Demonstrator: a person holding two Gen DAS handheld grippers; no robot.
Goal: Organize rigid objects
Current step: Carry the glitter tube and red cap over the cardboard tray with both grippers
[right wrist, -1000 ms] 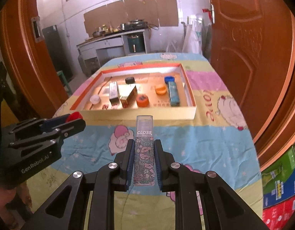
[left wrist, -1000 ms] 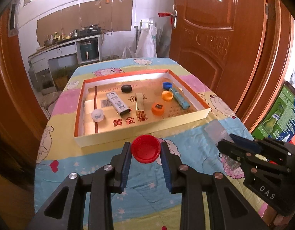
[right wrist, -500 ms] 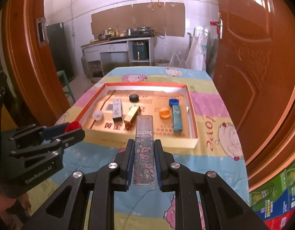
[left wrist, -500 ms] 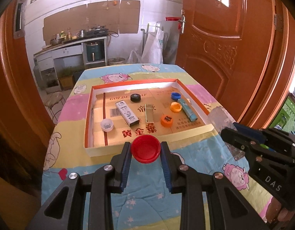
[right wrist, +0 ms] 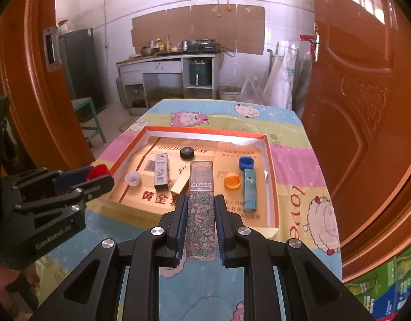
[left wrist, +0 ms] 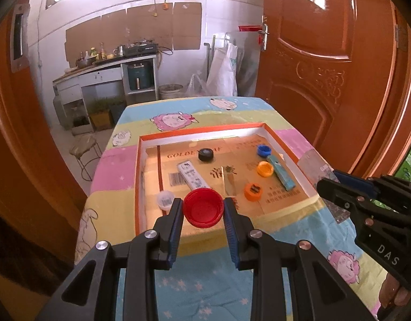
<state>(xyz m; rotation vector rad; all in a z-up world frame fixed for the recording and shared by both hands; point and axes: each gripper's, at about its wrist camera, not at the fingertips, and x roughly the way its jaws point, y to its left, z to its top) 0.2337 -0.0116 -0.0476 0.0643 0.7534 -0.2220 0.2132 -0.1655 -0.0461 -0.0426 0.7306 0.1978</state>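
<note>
- One table under a pastel cartoon-sheep cloth fills the scene beneath both my grippers.
- On it lies a shallow cardboard box with an orange rim and white walls, its printed tan floor holding the sorted items.
- My left gripper is clamped on a round red plastic cap, open side up, one pad on each side; the cap hangs over the near wall of the box.
- My right gripper is closed tight on a clear rectangular case with a floral print and the word GLOSS, which runs lengthwise between the pads and pokes forward over the box's near part.
- Inside the box, a long teal rectangular lighter-like piece lies near the right wall.
- A grey printed flat packet lies left of centre, and beside it a tan slim box, partly hidden behind the case.
- A black round cap sits toward the far wall.
- A blue cap rests just beyond the teal piece, an orange cap just left of it.
- A second orange round piece with a dark slot sits near the front wall.
- A small clear-white cap lies at the left side.
</note>
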